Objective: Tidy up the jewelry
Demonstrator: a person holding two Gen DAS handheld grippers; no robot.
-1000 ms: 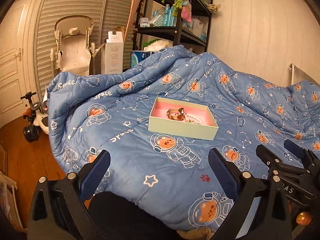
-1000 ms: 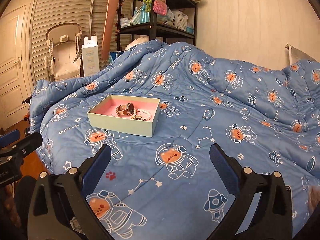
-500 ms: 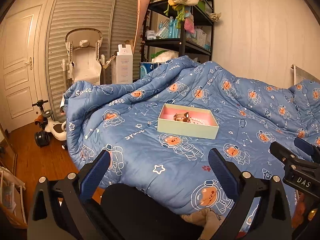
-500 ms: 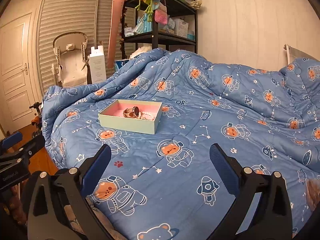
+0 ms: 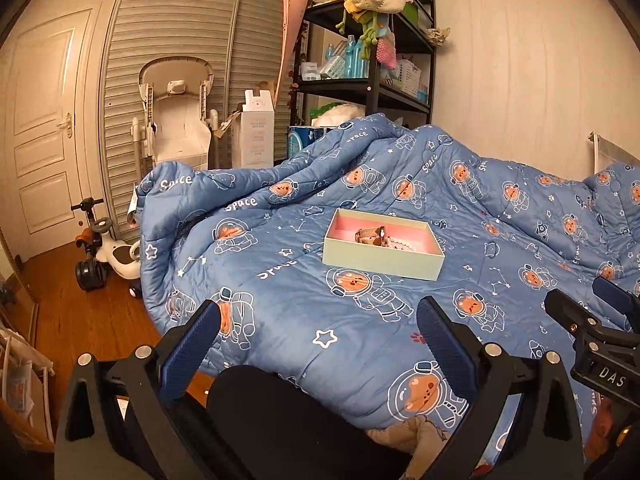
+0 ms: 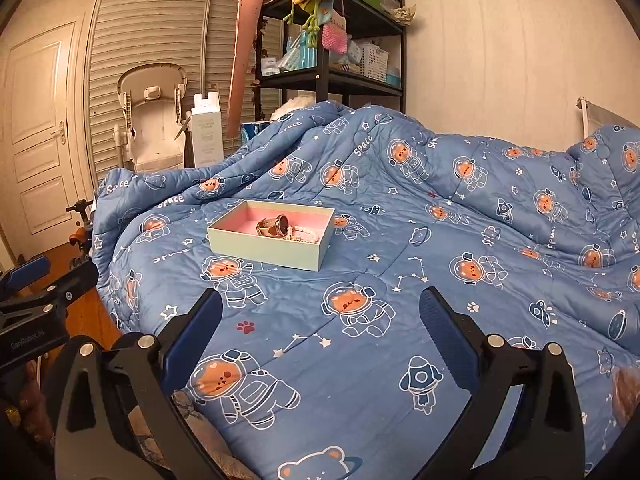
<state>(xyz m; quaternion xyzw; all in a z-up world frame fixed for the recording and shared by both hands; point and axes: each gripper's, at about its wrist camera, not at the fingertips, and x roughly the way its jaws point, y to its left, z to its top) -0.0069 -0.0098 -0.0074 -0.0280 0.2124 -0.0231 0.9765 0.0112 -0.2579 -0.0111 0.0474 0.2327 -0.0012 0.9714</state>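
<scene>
A pale green box (image 5: 382, 258) with a pink inside sits on the blue quilt (image 5: 360, 320). In it lie a brown watch (image 5: 372, 235) and a pearl bracelet (image 5: 400, 243). The right wrist view shows the same box (image 6: 264, 248), watch (image 6: 274, 226) and bracelet (image 6: 306, 236). My left gripper (image 5: 318, 320) is open and holds nothing, well short of the box near the bed's edge. My right gripper (image 6: 320, 308) is also open and holds nothing, over the quilt to the right of the box. Each gripper appears at the edge of the other's view.
A black shelf unit (image 5: 360, 80) with bottles and baskets stands behind the bed. A white baby chair (image 5: 176, 120), a tall white carton (image 5: 258, 132) and a ride-on toy (image 5: 104, 252) stand on the wooden floor at left. A white door (image 5: 40, 128) is at far left.
Both grippers have drawn back and risen from the bed. The box looks smaller and farther away, and more floor and room show. Both stay open.
</scene>
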